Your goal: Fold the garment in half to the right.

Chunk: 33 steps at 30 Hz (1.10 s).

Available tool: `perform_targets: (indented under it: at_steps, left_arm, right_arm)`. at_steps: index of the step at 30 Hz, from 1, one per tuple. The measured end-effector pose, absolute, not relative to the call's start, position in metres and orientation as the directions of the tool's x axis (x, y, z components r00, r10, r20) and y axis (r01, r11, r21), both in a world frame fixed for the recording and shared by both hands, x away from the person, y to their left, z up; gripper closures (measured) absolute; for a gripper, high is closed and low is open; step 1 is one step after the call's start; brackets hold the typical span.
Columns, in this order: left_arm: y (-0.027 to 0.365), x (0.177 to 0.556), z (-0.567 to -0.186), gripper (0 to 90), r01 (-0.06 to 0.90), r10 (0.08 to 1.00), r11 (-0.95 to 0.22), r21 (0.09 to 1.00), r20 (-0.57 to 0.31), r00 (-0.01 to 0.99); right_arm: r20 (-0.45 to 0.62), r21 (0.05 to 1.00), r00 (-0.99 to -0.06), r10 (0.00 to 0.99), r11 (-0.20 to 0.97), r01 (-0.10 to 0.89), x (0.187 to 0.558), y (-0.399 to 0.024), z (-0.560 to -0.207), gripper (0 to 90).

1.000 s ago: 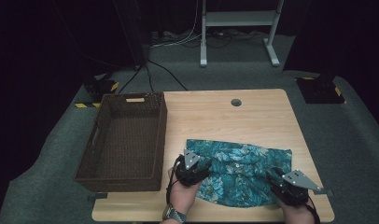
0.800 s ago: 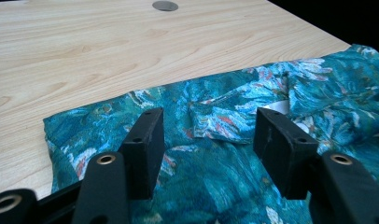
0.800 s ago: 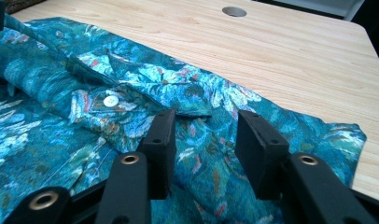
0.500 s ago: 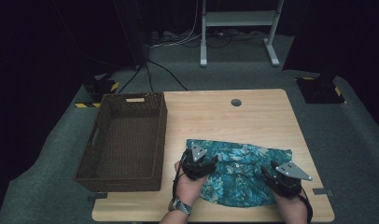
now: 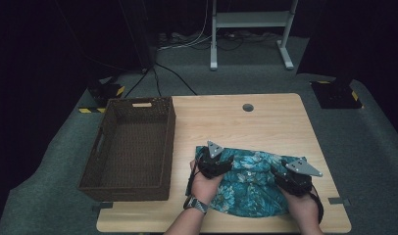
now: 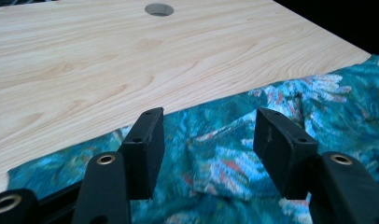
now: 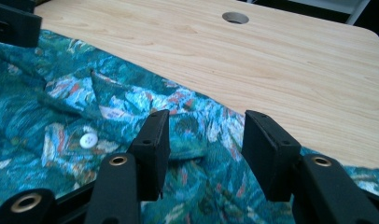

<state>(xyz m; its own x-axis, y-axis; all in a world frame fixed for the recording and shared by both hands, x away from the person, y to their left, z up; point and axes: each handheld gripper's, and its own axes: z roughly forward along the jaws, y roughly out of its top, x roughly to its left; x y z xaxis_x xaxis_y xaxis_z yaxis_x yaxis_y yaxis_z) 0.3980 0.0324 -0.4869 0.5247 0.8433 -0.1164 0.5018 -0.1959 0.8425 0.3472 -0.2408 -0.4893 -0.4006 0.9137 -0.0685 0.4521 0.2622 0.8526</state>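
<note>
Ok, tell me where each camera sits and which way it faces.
High view: above the person's side, facing forward and down on the table, basket, shirt; forearms, left gripper and right gripper show.
Left gripper view: rides the left gripper, looks along its open fingers over the shirt.
Right gripper view: rides the right gripper; open fingers above the shirt's button.
All share the shirt and the table's hole.

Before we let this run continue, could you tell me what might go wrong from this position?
Both the left gripper and the right gripper hover open over the rumpled teal shirt, so a pinch might catch only one loose layer and let the rest slide. The right gripper sits near the white button, which a jaw could snag.
</note>
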Motion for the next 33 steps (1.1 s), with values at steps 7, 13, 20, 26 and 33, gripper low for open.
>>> perform_targets:
  at_steps: [7, 13, 20, 26, 33]
  left_arm:
    - [0.023, 0.414, -0.496, 45.6, 0.537, 0.848, -0.217, 0.815, -0.115, 0.517]
    - [0.022, 0.417, -0.508, 49.5, 0.564, 0.849, -0.226, 0.794, -0.123, 0.514]
    - [0.022, 0.415, -0.525, 47.7, 0.605, 0.857, -0.240, 0.759, -0.127, 0.500]
    - [0.020, 0.413, -0.531, 47.0, 0.622, 0.855, -0.251, 0.742, -0.132, 0.502]
    - [0.021, 0.410, -0.535, 53.6, 0.618, 0.847, -0.263, 0.741, -0.130, 0.516]
  right_arm:
    - [-0.060, 0.837, -0.386, 0.920, 0.257, 0.483, 0.363, -0.236, -0.492, 51.6]
    - [-0.044, 0.817, -0.379, 0.924, 0.252, 0.519, 0.372, -0.234, -0.501, 51.7]
    - [-0.010, 0.778, -0.375, 0.927, 0.243, 0.580, 0.384, -0.228, -0.518, 50.2]
    - [0.004, 0.753, -0.374, 0.927, 0.244, 0.612, 0.393, -0.225, -0.526, 49.8]
    - [0.029, 0.738, -0.391, 0.920, 0.244, 0.629, 0.393, -0.223, -0.533, 51.2]
